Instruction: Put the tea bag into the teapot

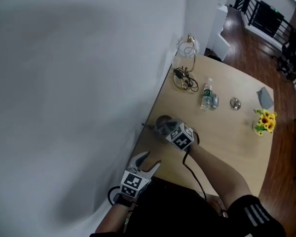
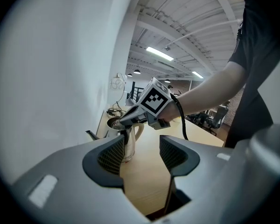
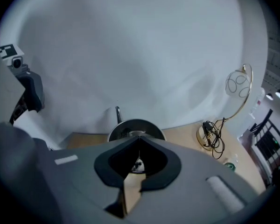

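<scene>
1. Right gripper [image 3: 139, 136]: my jaws are pressed together at the tips, pinching a thin string. It hangs directly over the mouth of the teapot.
2. Tea bag [image 3: 138, 165]: a small pale piece dangling on that string, seen in the gap behind my right jaw tips. It is too small to describe further, and I cannot tell whether it has passed the teapot rim.
3. Teapot [image 2: 129, 143]: polished steel, upright, lid off. It stands on the table [image 1: 222, 132] close to the edge along the white wall, towards the near end. From my left gripper view the spout points left and the handle right.
4. Left gripper [image 2: 141, 150]: jaws spread apart with only bare tabletop between them. It is held at the near edge of the table, aimed at the teapot.
5. Lamp [image 1: 187, 47]: wire globe type, at the far corner by the wall, with a tangle of cable [image 1: 185, 78] beside its base.
6. Water bottle [image 1: 206, 94]: mid-table, towards the far end.
7. Yellow flowers [image 1: 264, 121]: at the edge opposite the wall.
</scene>
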Available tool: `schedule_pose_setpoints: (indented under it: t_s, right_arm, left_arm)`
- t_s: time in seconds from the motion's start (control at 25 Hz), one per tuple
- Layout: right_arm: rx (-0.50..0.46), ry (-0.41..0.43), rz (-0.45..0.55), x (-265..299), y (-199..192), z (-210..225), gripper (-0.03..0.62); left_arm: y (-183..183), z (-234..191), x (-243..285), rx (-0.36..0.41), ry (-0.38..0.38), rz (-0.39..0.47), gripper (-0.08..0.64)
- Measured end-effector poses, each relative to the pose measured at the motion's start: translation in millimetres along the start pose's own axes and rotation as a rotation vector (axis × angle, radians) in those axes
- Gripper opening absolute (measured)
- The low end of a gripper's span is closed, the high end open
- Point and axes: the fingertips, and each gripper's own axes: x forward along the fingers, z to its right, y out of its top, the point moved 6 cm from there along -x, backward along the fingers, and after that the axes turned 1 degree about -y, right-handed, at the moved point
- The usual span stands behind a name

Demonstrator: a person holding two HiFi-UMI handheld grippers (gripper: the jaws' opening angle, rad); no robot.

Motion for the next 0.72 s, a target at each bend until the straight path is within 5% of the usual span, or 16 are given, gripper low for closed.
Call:
schedule_pose_setpoints:
  t_s: [0.32, 0.72]
  right_arm:
    - [-0.017, -0.007, 0.026, -7, 2, -1, 0.075]
    - [0.034, -0.067, 0.270, -109, 24, 15, 0.074]
  left_arm:
    - [1, -4, 2, 0.005, -0.010, 0.001, 0.230]
    - [19, 19, 15, 0.046, -0.050, 0.021, 0.231]
